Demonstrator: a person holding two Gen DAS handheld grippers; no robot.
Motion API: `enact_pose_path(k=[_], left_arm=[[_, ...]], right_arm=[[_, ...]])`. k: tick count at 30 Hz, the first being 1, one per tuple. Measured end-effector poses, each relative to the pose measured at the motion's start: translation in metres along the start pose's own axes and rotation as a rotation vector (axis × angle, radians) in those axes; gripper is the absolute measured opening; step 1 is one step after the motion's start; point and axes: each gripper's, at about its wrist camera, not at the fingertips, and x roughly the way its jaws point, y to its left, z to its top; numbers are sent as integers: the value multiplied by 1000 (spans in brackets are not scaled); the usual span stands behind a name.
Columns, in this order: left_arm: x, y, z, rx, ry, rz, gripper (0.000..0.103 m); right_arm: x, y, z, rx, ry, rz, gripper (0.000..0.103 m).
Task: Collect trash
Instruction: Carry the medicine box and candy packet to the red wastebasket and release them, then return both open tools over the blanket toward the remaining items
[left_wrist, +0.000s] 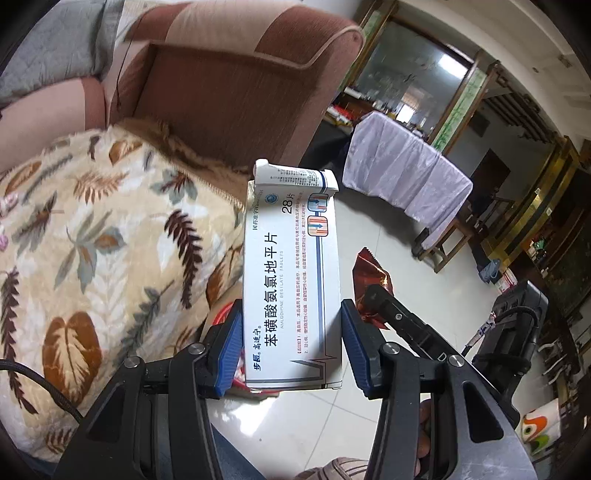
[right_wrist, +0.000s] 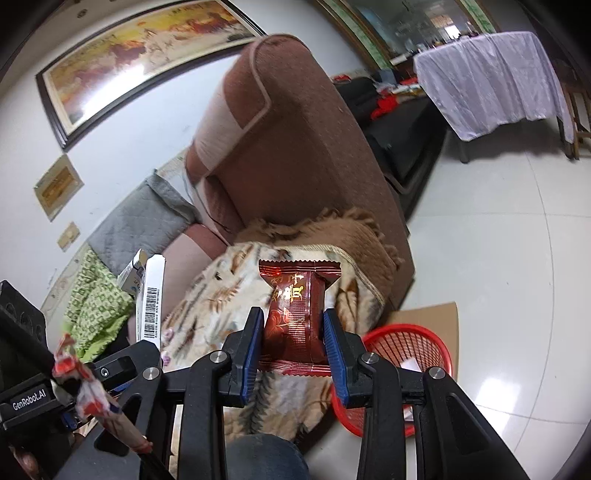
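Sofa (right_wrist: 295, 147), brown, carries a leaf-patterned blanket (left_wrist: 92, 240) over its seat and front edge. Table (right_wrist: 495, 74) under a pale purple cloth stands well apart on the tiled floor. Red mesh basket (right_wrist: 410, 343) sits on the floor just beside the blanket's hanging edge, resting on a piece of cardboard (right_wrist: 428, 314); something white shows inside it, unclear what. Left gripper (left_wrist: 291, 339) pinches a white medicine box (left_wrist: 291, 277) by its long sides, the box held upright in the air, its top flap open. Right gripper (right_wrist: 293, 343) pinches a dark red snack wrapper (right_wrist: 295, 310) between its blue pads, held above the blanket and near the basket.
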Motion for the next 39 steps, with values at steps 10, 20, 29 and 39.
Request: enact_pose_path(k=[10, 20, 29, 39], left_arm=[[80, 12, -15, 39, 134, 122, 49], [124, 14, -21, 61, 208, 160, 52], [109, 13, -16, 63, 161, 176, 73], [17, 21, -1, 66, -17, 251, 76]], right_arm=[[40, -45, -7, 106, 98, -64, 37], [53, -68, -7, 149, 102, -119, 63], [41, -56, 1, 141, 60, -96, 64], [24, 20, 15, 43, -9, -1, 82]])
